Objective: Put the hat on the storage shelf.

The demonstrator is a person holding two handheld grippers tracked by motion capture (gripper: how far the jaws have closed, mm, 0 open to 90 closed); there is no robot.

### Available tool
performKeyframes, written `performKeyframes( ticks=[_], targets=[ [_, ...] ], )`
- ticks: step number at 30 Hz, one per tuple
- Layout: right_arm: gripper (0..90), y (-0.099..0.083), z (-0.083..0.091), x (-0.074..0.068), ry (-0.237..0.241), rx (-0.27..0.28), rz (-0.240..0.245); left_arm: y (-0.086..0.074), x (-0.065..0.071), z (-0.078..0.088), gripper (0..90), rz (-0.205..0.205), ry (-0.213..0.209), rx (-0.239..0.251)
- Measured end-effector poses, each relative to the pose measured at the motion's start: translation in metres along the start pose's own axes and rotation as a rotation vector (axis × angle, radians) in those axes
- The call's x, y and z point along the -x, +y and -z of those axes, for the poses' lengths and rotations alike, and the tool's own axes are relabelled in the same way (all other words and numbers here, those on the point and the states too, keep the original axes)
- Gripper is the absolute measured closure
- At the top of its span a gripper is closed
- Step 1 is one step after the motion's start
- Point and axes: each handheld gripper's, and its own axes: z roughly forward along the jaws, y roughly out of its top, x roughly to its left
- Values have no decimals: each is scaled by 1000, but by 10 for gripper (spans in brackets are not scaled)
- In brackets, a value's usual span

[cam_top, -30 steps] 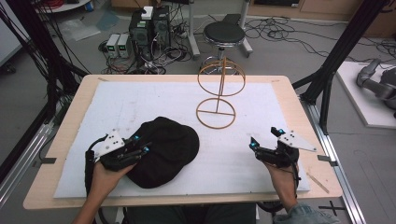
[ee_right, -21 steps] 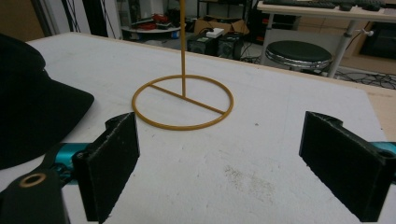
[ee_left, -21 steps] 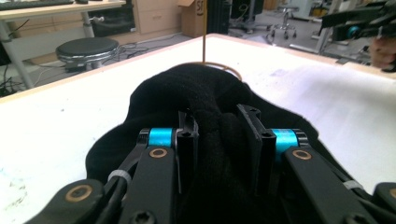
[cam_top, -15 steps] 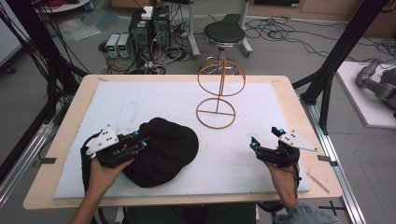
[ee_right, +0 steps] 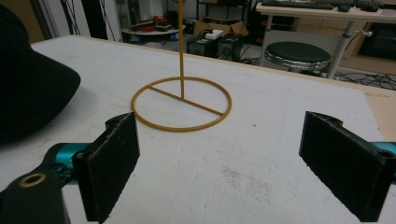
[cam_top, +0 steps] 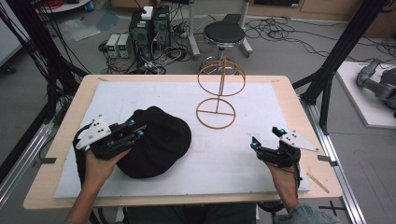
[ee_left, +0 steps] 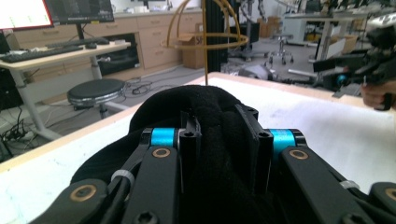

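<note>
Black hat (cam_top: 156,142) near table's (cam_top: 280,88) front-left corner, fabric pinched by left tool (cam_top: 133,129), likely for lifting onto wire stand (cam_top: 219,93) toward back edge. Right tool (cam_top: 267,139) released, waiting front-right.

cap (cam_top: 156,142): plain black, no pattern to be seen
wire stand (cam_top: 217,95): golden yellow all over
mat (cam_top: 243,154): white, with faint grey smudges
table (cam_top: 299,100): pale wood edge around the mat
left gripper (cam_top: 134,129): black body, bright blue tips, grey plate on top
right gripper (cam_top: 267,138): black, blue tips, grey plate
stool (cam_top: 224,32): black seat
</note>
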Motion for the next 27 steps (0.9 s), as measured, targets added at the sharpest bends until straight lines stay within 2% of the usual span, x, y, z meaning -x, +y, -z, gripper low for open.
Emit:
performKeyframes(
  ticks=[5,15,21,27],
  targets=[
    [120,0,0,0,0,-1,-3,15,-3,0,721,-15,-7,38],
    [120,0,0,-1,3,-6,-11,56,-14,3,721,-28,-30,125],
    [119,0,-1,-1,4,-6,-4,70,-20,3,722,-23,-45,155],
    [120,0,-1,-1,3,-8,-5,85,-27,-2,723,2,-53,183]
  ],
)
